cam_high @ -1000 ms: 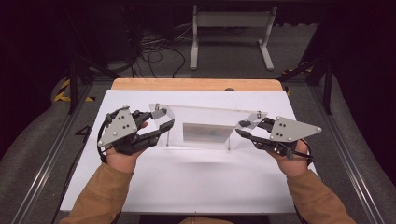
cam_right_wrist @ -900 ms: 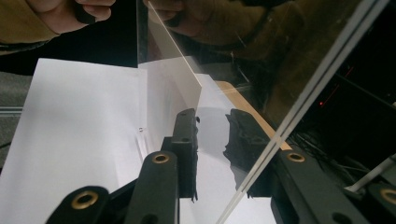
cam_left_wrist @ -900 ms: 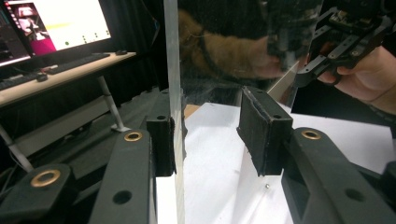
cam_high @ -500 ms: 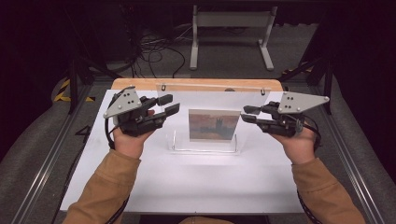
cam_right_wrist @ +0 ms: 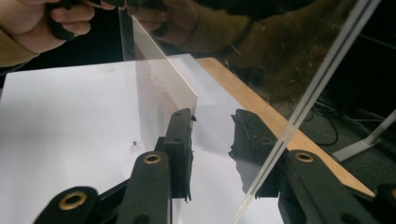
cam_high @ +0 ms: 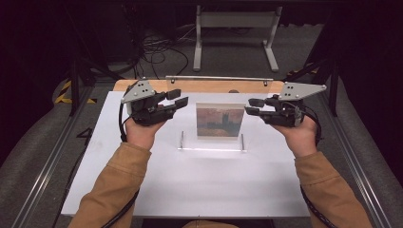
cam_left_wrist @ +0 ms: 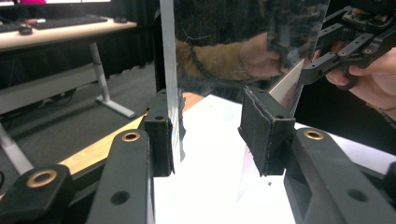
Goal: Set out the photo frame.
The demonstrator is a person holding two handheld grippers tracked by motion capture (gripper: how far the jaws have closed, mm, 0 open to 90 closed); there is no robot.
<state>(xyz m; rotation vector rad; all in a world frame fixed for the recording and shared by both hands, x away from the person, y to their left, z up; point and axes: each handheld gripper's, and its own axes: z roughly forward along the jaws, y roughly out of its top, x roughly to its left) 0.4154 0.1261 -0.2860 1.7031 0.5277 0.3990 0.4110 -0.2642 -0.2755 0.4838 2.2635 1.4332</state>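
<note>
A clear acrylic picture frame stands upright mid-table, holding a reddish landscape picture. My left gripper is at its left edge. In the left gripper view its jaws are open: the pane's edge rests against the left pad and the right pad stands apart. My right gripper is at the frame's right edge. Its jaws have just been opening, and the pane's edge and the picture card lie between them with a gap showing.
The white table top has a wooden strip along its far edge. Behind it, a white stand and cables sit on the dark floor. Metal rails run along both sides of the table.
The frame has gone from tilted low near the front to upright. Both hands have moved away from me, towards the far side of the table, and the right jaws have widened.
</note>
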